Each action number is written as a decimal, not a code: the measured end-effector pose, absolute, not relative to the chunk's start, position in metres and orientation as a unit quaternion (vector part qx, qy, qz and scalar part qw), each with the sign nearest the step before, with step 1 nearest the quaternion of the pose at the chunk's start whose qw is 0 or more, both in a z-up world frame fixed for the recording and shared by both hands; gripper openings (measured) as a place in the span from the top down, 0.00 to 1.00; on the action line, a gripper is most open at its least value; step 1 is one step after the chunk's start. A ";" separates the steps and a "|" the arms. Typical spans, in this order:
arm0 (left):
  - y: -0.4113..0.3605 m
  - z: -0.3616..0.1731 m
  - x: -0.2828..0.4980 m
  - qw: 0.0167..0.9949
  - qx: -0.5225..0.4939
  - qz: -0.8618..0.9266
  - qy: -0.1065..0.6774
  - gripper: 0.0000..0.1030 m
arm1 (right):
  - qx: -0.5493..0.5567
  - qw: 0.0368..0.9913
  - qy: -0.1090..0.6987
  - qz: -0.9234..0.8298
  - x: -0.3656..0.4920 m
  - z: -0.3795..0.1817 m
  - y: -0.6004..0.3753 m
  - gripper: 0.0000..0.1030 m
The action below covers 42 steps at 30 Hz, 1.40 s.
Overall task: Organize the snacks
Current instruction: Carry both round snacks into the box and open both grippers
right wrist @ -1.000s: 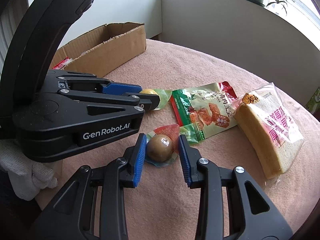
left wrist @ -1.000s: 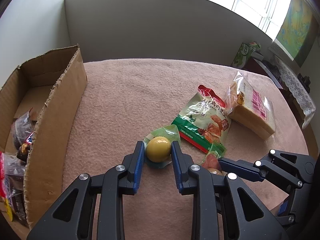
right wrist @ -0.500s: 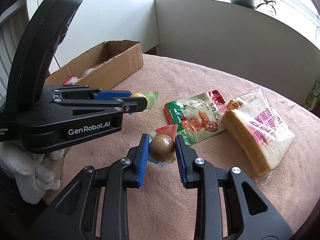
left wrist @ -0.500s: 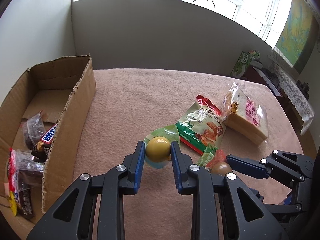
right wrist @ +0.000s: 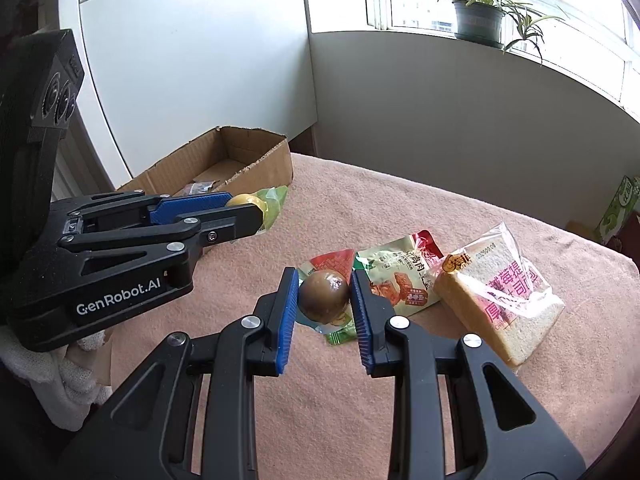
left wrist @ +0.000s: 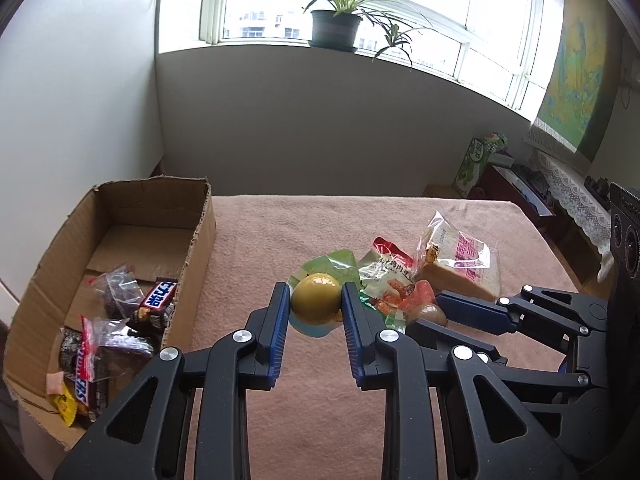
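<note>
Pink towelling is covering the counter [left wrist: 280, 232] in the left wrist view, with an open brown cardboard box [left wrist: 202, 232] of wrapped snacks sitting at its left edge. The left claw [left wrist: 315, 304] is clamping a round yellow snack in a clear green-edged wrapper [left wrist: 316, 303], lifted clear of the cloth.

From the right wrist view, the right claw [right wrist: 325, 296] is gripping a brown glossy egg in a clear red-topped wrapper [right wrist: 324, 295], just beside a green and red foil pouch [right wrist: 400, 276] and a bagged white bread loaf [right wrist: 504, 300].
</note>
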<state>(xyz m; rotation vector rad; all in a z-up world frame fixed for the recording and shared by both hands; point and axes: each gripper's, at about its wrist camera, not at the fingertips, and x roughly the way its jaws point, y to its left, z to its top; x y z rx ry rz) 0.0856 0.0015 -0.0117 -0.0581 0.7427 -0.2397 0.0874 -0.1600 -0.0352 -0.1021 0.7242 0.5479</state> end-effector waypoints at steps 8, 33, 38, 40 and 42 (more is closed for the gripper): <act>0.047 0.007 0.078 0.939 -0.051 -0.081 0.332 0.76 | -0.031 0.894 0.345 0.285 0.105 -0.023 -0.128 0.73; 0.164 -0.015 0.105 0.932 -0.092 0.037 0.349 0.76 | -0.038 0.873 0.354 0.334 0.172 -0.024 0.008 0.72; 0.170 -0.022 0.107 0.927 -0.092 0.046 0.360 0.72 | -0.038 0.871 0.359 0.333 0.180 -0.029 0.020 0.64; 0.174 -0.023 0.108 0.925 -0.097 0.050 0.363 0.71 | -0.036 0.870 0.361 0.333 0.181 -0.030 0.022 0.48; 0.180 -0.026 0.108 0.924 -0.101 0.057 0.365 0.69 | -0.033 0.876 0.355 0.326 0.182 -0.029 0.022 0.35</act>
